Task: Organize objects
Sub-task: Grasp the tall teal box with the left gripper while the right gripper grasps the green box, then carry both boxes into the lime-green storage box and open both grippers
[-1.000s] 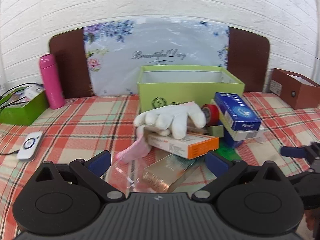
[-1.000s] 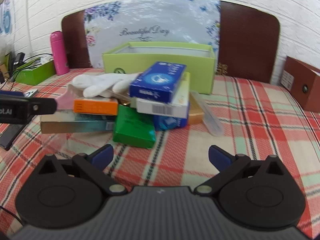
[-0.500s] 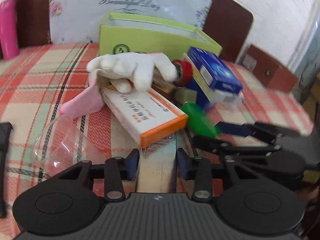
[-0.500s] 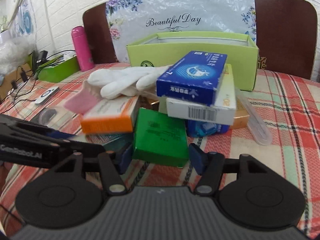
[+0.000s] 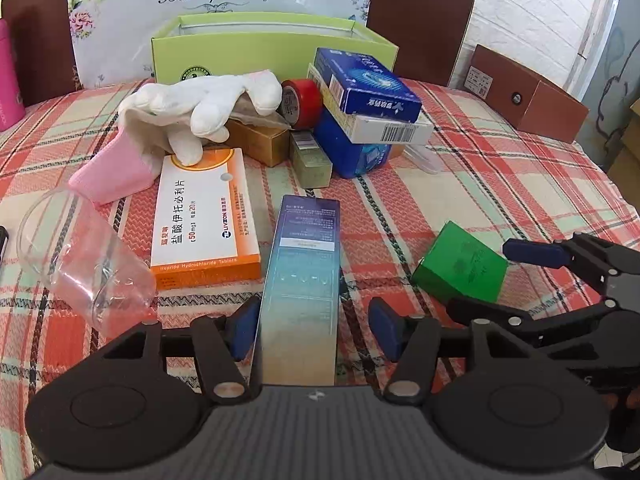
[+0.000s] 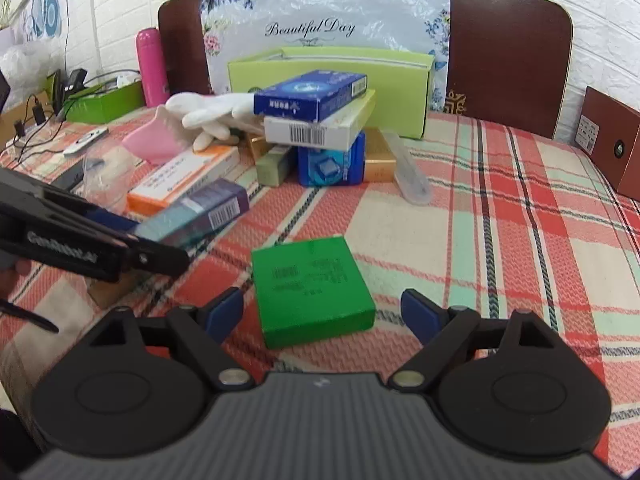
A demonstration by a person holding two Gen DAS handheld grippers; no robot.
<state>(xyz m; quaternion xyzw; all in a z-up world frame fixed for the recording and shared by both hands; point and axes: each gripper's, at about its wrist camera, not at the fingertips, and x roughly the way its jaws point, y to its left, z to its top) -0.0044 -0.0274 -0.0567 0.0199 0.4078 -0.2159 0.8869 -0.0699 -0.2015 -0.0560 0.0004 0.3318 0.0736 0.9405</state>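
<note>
A long teal-and-purple box [image 5: 302, 276] lies between the fingers of my left gripper [image 5: 310, 328], which is open, with a gap on the right side. It also shows in the right wrist view [image 6: 200, 212]. A green box [image 6: 312, 284] lies flat on the plaid cloth between the open fingers of my right gripper [image 6: 322, 312], untouched. It also shows in the left wrist view [image 5: 460, 268]. Behind lies the pile: an orange-and-white medicine box [image 5: 204, 216], a white glove [image 5: 200, 100], a red tape roll [image 5: 302, 102], blue boxes [image 5: 364, 88].
An open lime-green box [image 5: 272, 52] stands behind the pile. A clear plastic cup [image 5: 80, 256] lies at the left. A brown box [image 5: 524, 96] sits at the far right. A pink bottle [image 6: 150, 66] and a green tray [image 6: 106, 100] stand far left.
Both grippers pulled their boxes out of the pile toward me and opened. The teal box and the green box now lie apart from the pile on the cloth.
</note>
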